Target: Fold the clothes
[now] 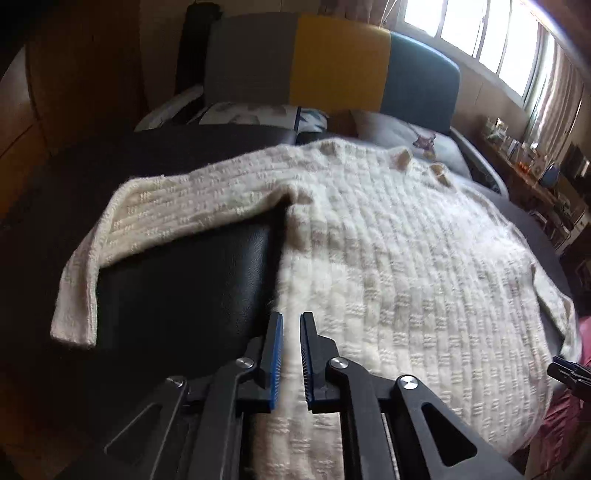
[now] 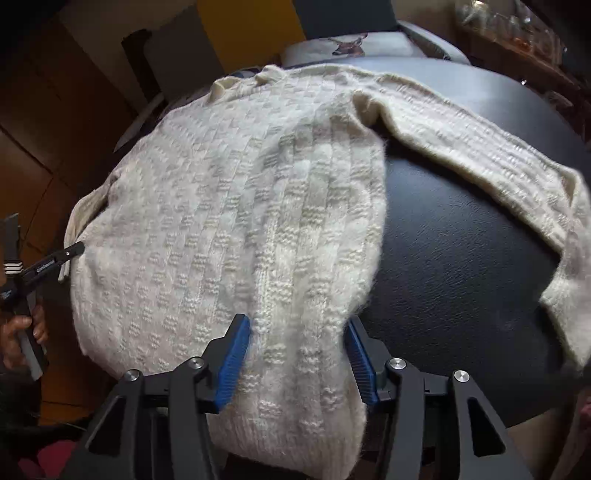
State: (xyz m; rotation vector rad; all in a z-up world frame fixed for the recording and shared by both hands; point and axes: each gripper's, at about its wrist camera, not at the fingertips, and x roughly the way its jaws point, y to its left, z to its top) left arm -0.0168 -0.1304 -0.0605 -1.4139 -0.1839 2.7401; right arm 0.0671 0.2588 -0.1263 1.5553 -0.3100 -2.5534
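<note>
A cream knitted sweater (image 1: 388,236) lies spread flat on a black leather surface (image 1: 177,280). One sleeve (image 1: 122,229) stretches left and bends down. My left gripper (image 1: 291,325) is nearly shut on the sweater's hem at its lower left corner. In the right wrist view the sweater (image 2: 229,206) fills the middle, with its other sleeve (image 2: 480,155) running out to the right. My right gripper (image 2: 297,332) is open, its blue pads either side of the hem at the lower right corner. The left gripper (image 2: 70,253) shows at the sweater's far side.
A grey, yellow and blue headboard (image 1: 332,62) stands behind, with pillows (image 1: 258,114) below it. A bright window (image 1: 480,33) and a cluttered shelf (image 1: 535,162) are at the right. Pink cloth (image 1: 576,406) lies at the lower right. Wooden doors (image 2: 44,110) are at the left.
</note>
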